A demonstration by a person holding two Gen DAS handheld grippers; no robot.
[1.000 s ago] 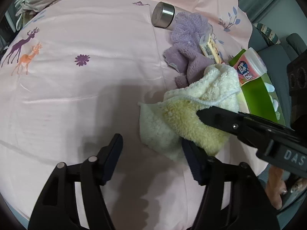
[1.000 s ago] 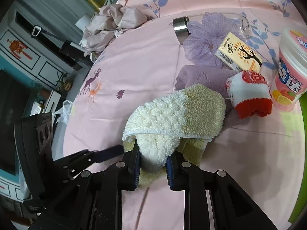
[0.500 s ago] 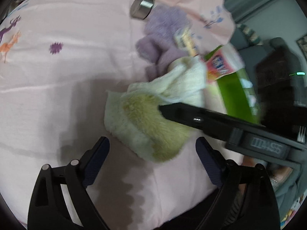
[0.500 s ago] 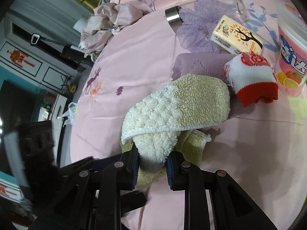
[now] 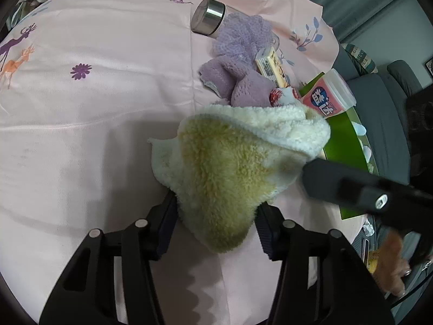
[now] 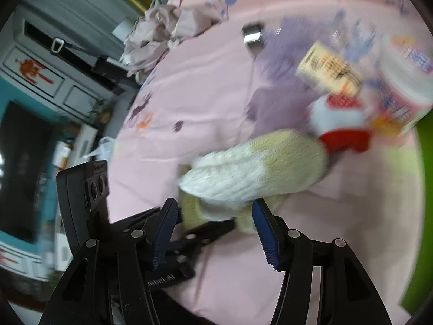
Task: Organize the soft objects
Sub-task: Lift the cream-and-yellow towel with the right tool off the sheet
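Observation:
A fluffy yellow-and-cream towel lies folded on the pink sheet. My left gripper is open with its jaws either side of the towel's near yellow corner, not squeezing it. My right gripper is open; the towel lies just ahead of its fingers, blurred. Its finger shows at the right of the left wrist view. A purple towel and a purple knitted piece lie behind. A red-and-white sock lies beside them.
A steel-capped bottle, a yellow carton and a pink cup lie among the soft things. A green box stands at the right edge. Crumpled clothes lie at the far end of the bed.
My right gripper has opened and let go of the yellow towel, and it is moving. My left gripper has come forward so that its jaws flank the towel's near corner.

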